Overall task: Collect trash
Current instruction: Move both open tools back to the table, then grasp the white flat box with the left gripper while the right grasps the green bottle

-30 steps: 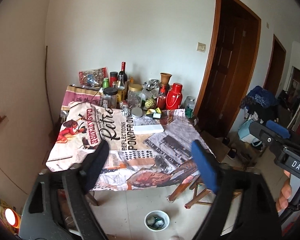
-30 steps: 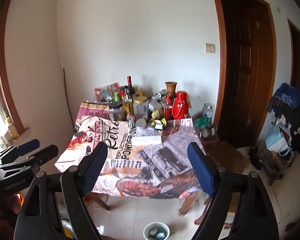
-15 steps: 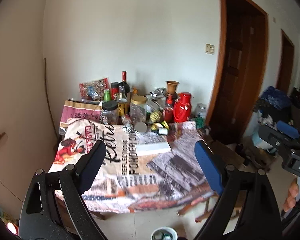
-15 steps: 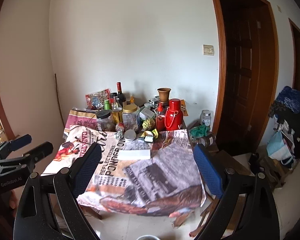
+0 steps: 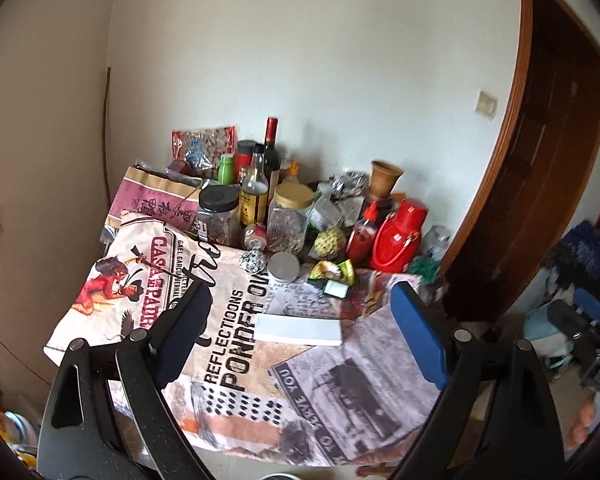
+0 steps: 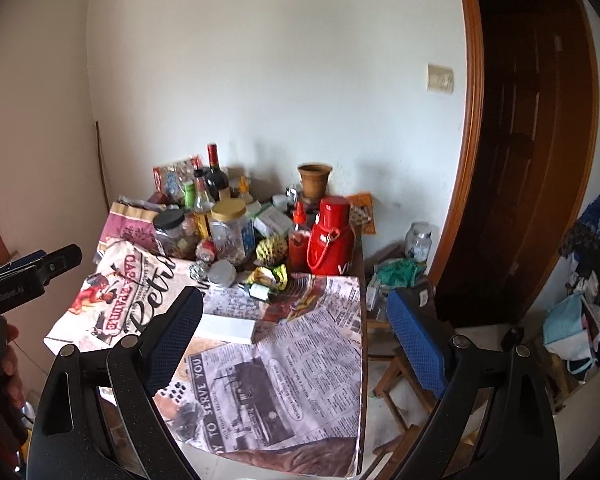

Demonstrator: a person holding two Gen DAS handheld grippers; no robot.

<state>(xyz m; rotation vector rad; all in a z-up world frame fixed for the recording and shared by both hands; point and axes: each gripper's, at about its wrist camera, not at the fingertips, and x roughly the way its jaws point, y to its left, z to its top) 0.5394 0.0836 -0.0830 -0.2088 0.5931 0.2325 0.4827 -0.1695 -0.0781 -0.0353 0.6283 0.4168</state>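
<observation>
Grippers, left gripper (image 5: 300, 340) and right gripper (image 6: 296, 332), tilt down toward the table (image 5: 340, 420), jaws open, empty.

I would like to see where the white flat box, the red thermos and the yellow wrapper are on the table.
white flat box (image 5: 298, 329): left wrist view, middle of its top face.
red thermos (image 6: 332, 240): right wrist view, front of its body.
yellow wrapper (image 5: 325, 270): left wrist view, its crumpled middle.
</observation>
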